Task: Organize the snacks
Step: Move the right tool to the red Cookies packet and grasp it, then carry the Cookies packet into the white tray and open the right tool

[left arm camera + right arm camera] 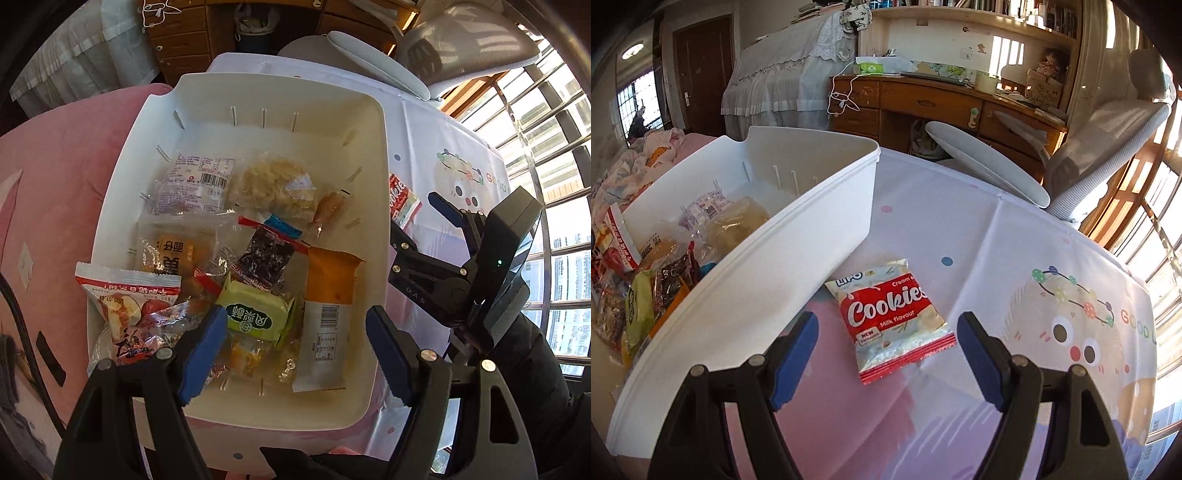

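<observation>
A white plastic bin [258, 96] holds several snack packets, among them a green packet [255, 314] and an orange-and-white bar [328, 317]. My left gripper [295, 354] hovers open and empty above the bin's near side. A red-and-white Cookies packet [890, 317] lies flat on the tablecloth just right of the bin [798, 236]; its edge also shows in the left wrist view [402, 199]. My right gripper [886, 358] is open and empty, low over the cloth, with the Cookies packet between and just ahead of its fingers. The right gripper also shows in the left wrist view [421, 225].
The table carries a pale printed cloth [1015, 240]. A grey mesh office chair [1108, 147] stands at the table's far side before a wooden desk [923, 99]. A barred window [554, 184] is on the right. A pink bed [55, 166] lies left of the bin.
</observation>
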{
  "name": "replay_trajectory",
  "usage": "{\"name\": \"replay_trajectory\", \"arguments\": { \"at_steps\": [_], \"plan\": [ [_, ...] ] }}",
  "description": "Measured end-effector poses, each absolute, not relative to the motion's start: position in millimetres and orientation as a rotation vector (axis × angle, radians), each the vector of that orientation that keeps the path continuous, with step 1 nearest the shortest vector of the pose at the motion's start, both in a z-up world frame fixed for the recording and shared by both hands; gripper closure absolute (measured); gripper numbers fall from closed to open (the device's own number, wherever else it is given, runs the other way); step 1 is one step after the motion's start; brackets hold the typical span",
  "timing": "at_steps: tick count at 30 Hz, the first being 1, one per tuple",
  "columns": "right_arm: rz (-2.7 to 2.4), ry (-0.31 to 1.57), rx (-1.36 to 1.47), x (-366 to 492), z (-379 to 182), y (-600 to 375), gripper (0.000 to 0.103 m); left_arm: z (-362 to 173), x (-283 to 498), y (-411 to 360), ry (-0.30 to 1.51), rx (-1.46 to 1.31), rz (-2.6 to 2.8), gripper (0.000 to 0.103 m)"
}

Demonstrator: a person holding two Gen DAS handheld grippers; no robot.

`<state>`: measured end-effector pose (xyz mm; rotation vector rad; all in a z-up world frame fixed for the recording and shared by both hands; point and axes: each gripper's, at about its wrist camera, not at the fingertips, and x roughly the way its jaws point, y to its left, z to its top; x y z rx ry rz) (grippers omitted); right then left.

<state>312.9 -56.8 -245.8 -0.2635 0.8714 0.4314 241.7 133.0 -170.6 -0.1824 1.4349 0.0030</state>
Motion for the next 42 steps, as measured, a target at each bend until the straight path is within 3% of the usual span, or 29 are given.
{"name": "replay_trajectory", "arguments": {
  "at_steps": [18,24,29,42],
  "plan": [
    [0.433,0.979,-0.253,346,-271,-47,0.025,-178,261,144,1.439,-0.186,0.044,0.027],
    [0.42,1.001,-0.257,346,-267,-47,0.046,-173,259,148,1.414,-0.203,0.03,0.027],
    [0.409,1.018,-0.278,342,-264,-45,0.054,-164,252,157,1.387,-0.216,0.016,0.027],
    [0.216,1.012,-0.318,305,-222,-35,0.054,-122,221,189,1.302,-0.176,-0.128,0.027]
  ]
}}
